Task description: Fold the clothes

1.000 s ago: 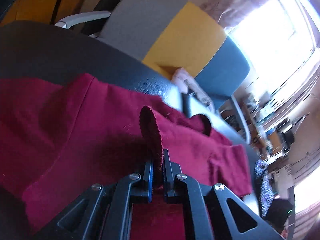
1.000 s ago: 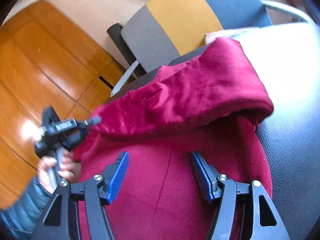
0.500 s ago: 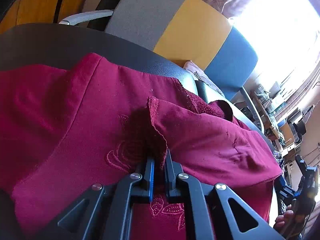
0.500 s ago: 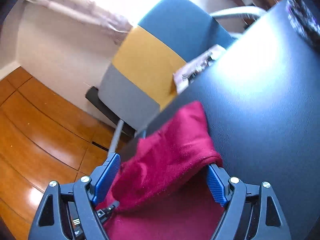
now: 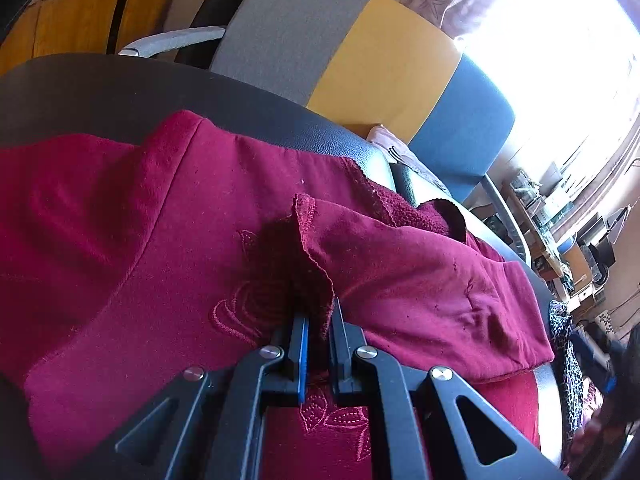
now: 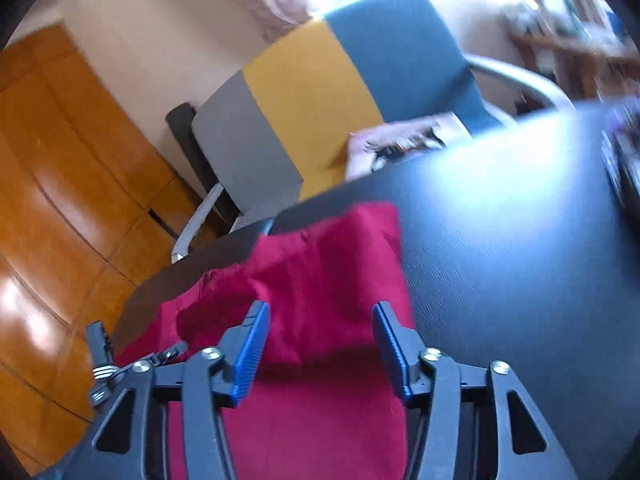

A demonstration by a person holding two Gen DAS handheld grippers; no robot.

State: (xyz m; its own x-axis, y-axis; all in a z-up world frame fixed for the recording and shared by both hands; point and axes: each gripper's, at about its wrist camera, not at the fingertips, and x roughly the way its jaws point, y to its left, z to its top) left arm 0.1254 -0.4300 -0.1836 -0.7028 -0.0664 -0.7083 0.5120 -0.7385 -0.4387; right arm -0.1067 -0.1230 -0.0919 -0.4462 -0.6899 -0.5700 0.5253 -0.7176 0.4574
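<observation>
A dark red garment (image 5: 168, 240) with an embroidered flower lies on the black table (image 5: 100, 84). My left gripper (image 5: 317, 316) is shut on a stitched edge of it, and the pinched flap stands up between the pads. One part is folded over the rest toward the right. In the right wrist view the same garment (image 6: 320, 280) lies below my right gripper (image 6: 320, 320). Its jaws are closing, apart from the cloth, with nothing pressed between the blue pads (image 6: 250, 354). The left gripper's tip (image 6: 100, 344) shows at the lower left.
A chair (image 5: 360, 64) with grey, yellow and blue back panels stands behind the table, with a pale cloth (image 6: 396, 140) on its seat. Wooden panelling (image 6: 60, 200) lies to the left. A patterned fabric (image 5: 568, 352) sits at the table's right edge.
The right gripper let the folded-over part drop, rose away from the garment and narrowed its jaws. The left gripper kept its pinch almost in place; the fold now lies flatter on the right.
</observation>
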